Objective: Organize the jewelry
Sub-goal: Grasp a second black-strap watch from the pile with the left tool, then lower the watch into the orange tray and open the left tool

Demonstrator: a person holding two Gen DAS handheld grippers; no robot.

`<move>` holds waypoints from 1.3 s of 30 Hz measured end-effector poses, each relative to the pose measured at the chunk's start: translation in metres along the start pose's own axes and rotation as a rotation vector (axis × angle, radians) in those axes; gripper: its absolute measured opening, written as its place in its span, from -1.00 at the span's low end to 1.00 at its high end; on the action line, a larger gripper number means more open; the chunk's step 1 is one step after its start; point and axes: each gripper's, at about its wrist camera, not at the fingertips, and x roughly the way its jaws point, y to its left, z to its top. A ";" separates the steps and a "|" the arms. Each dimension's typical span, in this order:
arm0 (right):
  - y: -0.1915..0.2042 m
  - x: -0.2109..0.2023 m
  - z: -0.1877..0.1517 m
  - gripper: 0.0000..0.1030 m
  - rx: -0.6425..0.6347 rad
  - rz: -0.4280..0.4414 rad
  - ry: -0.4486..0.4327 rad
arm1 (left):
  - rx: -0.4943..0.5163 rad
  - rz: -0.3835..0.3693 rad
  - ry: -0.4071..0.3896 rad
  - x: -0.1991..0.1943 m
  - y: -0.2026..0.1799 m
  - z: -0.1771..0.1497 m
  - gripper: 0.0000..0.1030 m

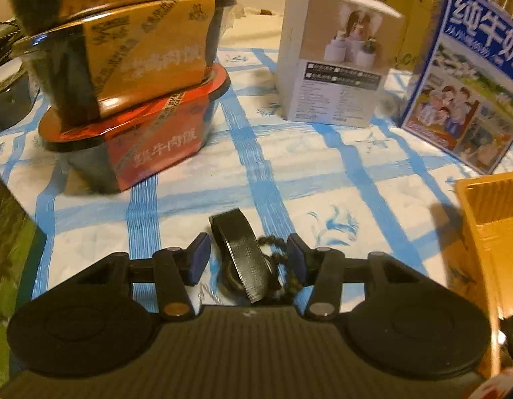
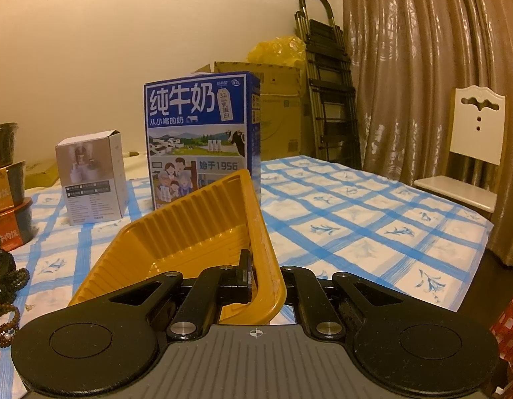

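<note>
Bed-like surface covered by a white cloth with blue grid stripes (image 2: 356, 219); cream wall behind, brown patterned curtain (image 2: 422, 66) at 2 o'clock in the right wrist view.

Left gripper (image 1: 249, 259): held low over the cloth, level, fingers spread wide, gripping nothing. Between the blue pads lie a black flat watch strap (image 1: 239, 252) and a dark brown beaded bracelet (image 1: 276, 266); strap stands on edge, tilted; beads bunched against the right pad. Contact with the pads cannot be judged.

Right gripper (image 2: 256, 279): fingers closed on the rim of a yellow ribbed plastic tray (image 2: 190, 232), which is tipped up, far corner raised toward 12 o'clock. Tray interior shows nothing in it.

Brown bead strands (image 2: 7, 306) lie on the cloth at 9 o'clock in the right wrist view, well apart from the tray.

Standing on the cloth: blue milk carton box (image 2: 203, 139), small white cardboard box (image 2: 93, 176), stacked instant-rice bowls (image 1: 130, 76).
</note>
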 end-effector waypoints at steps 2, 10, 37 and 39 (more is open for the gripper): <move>0.000 0.000 0.000 -0.89 -0.002 0.000 -0.001 | 0.001 0.008 0.012 0.009 -0.001 0.003 -0.09; -0.001 0.001 -0.001 -0.89 0.005 0.001 0.004 | -0.029 -0.002 0.047 0.025 0.003 0.008 -0.54; 0.000 0.001 -0.002 -0.89 0.002 0.007 0.004 | 0.098 -0.495 -0.022 -0.111 -0.082 -0.018 -0.66; 0.000 0.001 -0.002 -0.89 0.004 0.007 0.005 | 0.105 -0.554 -0.004 -0.117 -0.099 -0.023 -0.66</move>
